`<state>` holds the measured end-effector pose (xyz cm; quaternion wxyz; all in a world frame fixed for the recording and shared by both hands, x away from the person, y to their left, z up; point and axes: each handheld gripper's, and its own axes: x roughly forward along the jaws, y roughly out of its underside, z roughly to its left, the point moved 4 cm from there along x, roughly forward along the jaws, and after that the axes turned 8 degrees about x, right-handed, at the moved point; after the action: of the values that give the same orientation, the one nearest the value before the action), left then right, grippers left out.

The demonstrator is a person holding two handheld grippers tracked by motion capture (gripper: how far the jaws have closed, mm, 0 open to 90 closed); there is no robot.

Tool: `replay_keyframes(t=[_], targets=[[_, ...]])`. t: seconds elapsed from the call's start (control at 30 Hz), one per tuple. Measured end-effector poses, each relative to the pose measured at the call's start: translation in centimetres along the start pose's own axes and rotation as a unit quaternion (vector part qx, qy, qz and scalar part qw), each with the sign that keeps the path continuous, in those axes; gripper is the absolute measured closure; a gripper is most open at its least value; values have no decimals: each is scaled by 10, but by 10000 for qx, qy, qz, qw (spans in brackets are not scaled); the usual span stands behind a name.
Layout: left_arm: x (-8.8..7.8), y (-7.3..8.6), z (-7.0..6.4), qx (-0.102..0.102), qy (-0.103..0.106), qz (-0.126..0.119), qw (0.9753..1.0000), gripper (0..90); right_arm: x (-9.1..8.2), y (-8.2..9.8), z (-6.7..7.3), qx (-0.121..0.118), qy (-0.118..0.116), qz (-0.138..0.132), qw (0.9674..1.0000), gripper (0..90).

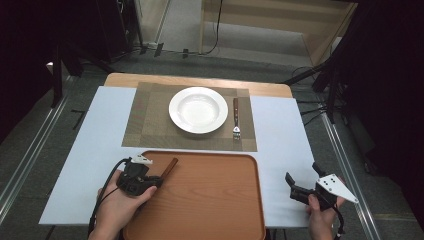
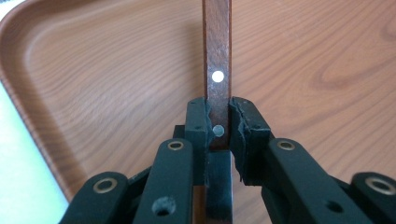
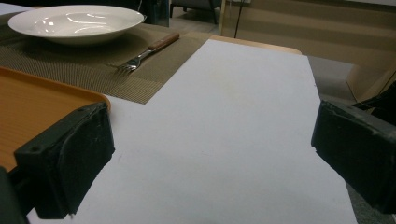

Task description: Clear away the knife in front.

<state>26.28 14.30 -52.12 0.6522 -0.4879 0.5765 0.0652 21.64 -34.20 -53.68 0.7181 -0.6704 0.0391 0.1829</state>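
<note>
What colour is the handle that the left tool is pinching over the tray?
Dark reddish-brown wood with small round silver rivets, on the wooden utensil handle; the left gripper view shows it best.

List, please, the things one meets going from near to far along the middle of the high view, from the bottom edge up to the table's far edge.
wooden tray → woven placemat → white plate → bare wooden table edge
</note>
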Motion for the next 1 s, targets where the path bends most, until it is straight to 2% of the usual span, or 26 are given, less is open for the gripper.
replay_keyframes(t=[0.2, 0.33, 0.43, 0.5, 0.53, 0.57, 0.6, 0.63, 0.67, 0.7, 0.73, 0.8, 0.83, 0.9, 1.0], targets=[[1, 10, 2, -73, -90, 36, 9999, 758, 0, 0, 0, -25, 7, 1, 10000, 0], [-1, 13, 4, -126, -126, -26, 9998, 757, 0, 0, 0, -24, 9, 1, 10000, 0], [-1, 13, 5, -7, 36, -25, 10000, 739, 0, 0, 0, -21, 5, 1, 10000, 0], [-1, 12, 7, 45, 32, -127, 9999, 704, 0, 0, 0, -18, -4, -7, 10000, 0], [-2, 11, 8, 144, 19, -217, 9997, 692, 0, 0, 0, -18, -10, -20, 10000, 0], [-3, 10, 9, 338, -28, -384, 9987, 699, 0, 0, 0, -4, -10, -21, 10000, 0], [-4, 8, 9, 646, -104, -633, 9959, 721, 0, 0, 0, -3, -17, -22, 10000, 0], [-7, 4, 6, 1007, 119, -1038, 9894, 776, 0, 0, 0, -11, -10, -19, 10000, 0], [-7, 4, 6, 1007, 119, -1038, 9894, 828, 0, 0, 0, -11, -10, -19, 10000, 0], [-8, 2, 2, 1014, 370, -1128, 9877, 828, 0, 0, 0, -9, -4, -11, 10000, 0], [-8, 1, -1, 1076, 505, -1155, 9862, 883, 0, 0, 0, -13, -4, -13, 10000, 0], [-4, 1, -4, 1193, 438, -942, 9874, 885, 0, 0, -1, -9, -20, -30, 10000, 0], [2, 2, -6, 1281, 592, -806, 9867, 886, 0, 0, -1, -3, -15, -31, 10000, 0], [5, 3, -5, 1299, 597, -765, 9868, 885, 0, 0, -1, 2, -19, -35, 10000, 0], [15, 8, 0, 1344, 573, -515, 9879, 886, 0, 0, 0, -43, -9, -19, 10000, 0]])
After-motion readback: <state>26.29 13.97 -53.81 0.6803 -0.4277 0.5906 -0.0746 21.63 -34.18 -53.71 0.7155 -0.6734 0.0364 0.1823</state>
